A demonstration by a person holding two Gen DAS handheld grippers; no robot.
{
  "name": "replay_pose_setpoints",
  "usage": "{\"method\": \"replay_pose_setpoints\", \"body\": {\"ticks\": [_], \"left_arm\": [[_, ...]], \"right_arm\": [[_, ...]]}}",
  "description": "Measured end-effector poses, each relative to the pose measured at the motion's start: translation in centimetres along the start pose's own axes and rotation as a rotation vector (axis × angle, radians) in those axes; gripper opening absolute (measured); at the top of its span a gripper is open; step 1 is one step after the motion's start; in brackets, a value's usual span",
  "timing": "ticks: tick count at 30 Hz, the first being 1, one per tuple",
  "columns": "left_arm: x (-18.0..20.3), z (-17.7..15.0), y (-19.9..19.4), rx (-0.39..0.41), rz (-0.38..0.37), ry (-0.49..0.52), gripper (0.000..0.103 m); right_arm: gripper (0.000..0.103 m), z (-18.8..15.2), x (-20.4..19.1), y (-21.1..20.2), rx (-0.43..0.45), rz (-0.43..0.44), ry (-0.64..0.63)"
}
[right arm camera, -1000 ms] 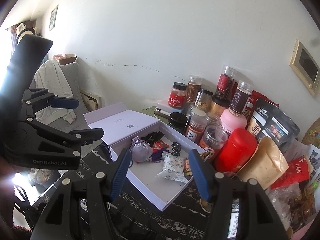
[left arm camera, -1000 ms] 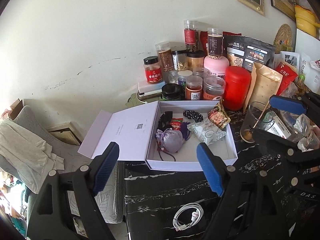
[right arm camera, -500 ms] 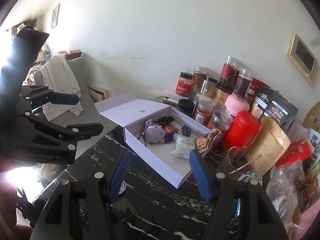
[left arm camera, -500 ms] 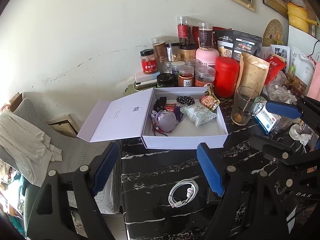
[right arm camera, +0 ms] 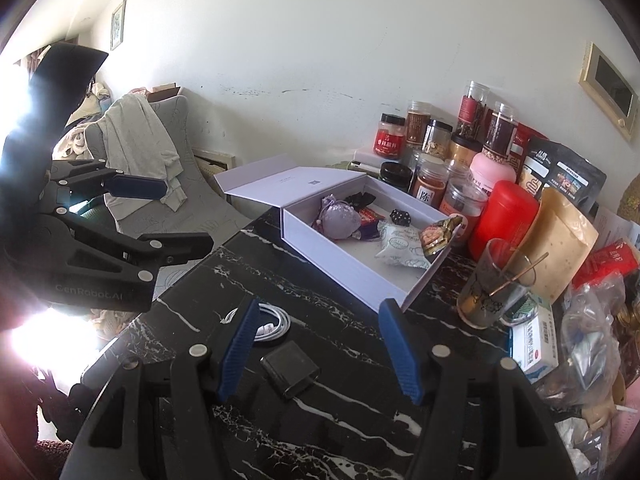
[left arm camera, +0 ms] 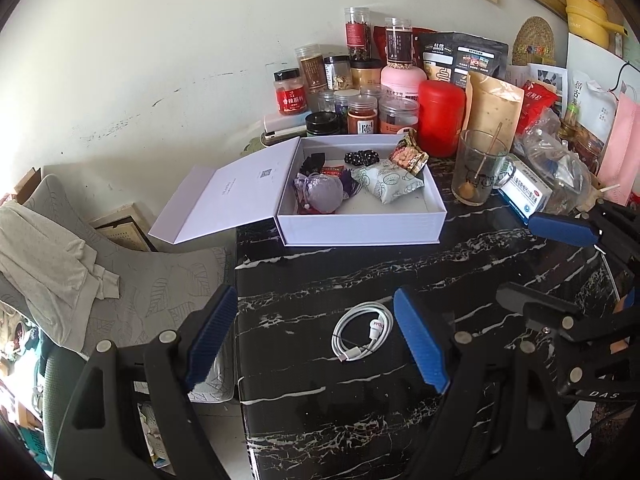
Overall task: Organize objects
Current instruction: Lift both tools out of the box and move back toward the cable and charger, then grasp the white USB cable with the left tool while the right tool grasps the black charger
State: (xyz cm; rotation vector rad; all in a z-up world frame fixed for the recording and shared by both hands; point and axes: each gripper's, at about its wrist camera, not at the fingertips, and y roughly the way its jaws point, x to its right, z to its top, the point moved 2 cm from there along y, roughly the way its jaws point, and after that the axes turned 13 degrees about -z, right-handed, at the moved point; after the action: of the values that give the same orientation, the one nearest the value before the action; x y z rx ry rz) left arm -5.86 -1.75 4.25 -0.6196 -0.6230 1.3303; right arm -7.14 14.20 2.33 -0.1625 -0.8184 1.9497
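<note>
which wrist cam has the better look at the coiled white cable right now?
Left wrist. The coiled white cable lies fully exposed on the black marble table, whole loop and plug visible beside the open left gripper. In the right wrist view the cable is partly hidden behind a finger of the open right gripper.

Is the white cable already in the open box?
No, the coiled white cable lies on the black marble tabletop, in front of the open white box and apart from it.
</note>
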Motion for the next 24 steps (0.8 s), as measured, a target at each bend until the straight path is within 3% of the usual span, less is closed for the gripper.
{"method": "replay_pose_setpoints", "body": {"ticks": [10, 24], "left_arm": [[0.4, -3.8, 1.8, -0.052, -0.064, 0.017, 0.08], [0.4, -6.6, 6.9, -0.133, -0.157, -0.001, 0.08]], "right_arm": [[0.063, -2.8, -1.1, 1.5, -0.063, 0.046, -0.004], [0.063, -6.2, -1.9, 5.3, -0.168, 0.124, 0.012]]}}
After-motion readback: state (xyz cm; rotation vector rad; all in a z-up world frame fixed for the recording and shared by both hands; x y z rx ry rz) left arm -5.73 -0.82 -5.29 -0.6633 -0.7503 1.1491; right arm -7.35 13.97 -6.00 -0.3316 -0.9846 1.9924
